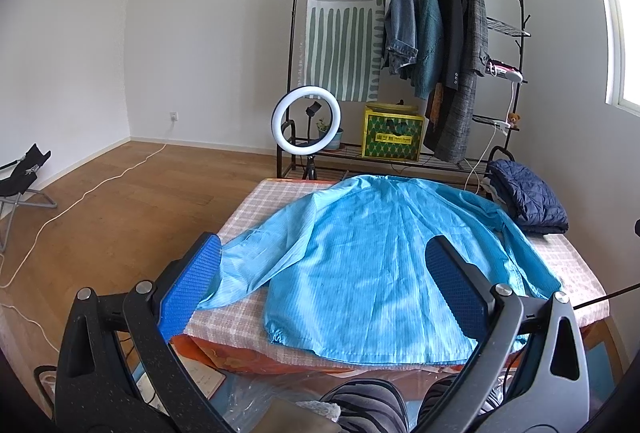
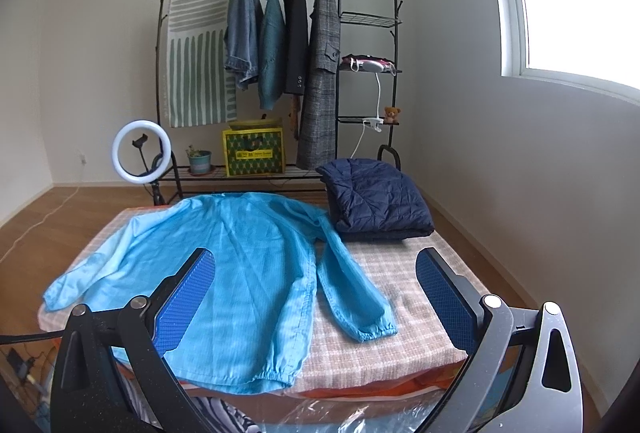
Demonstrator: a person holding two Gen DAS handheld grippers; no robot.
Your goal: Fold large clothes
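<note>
Black metal clothes rack [image 2: 168, 45] against white wall: striped green-white cloth [image 2: 198, 53], four hanging coats. Lower shelf: yellow-green patterned box [image 2: 253, 152], small potted plant [image 2: 199, 159]. White ring light [image 2: 141, 148] left of rack. Folding chair [image 1: 22, 175] far left.

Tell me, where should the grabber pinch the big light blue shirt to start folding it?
Probably the elastic cuff of the sleeve on the light blue shirt. It lies flat on the checked tablecloth, apart from the body, ending nearest the open right gripper. Come from the near table edge, low, sliding one finger under the bunched cuff, then carry it across the body.
</note>
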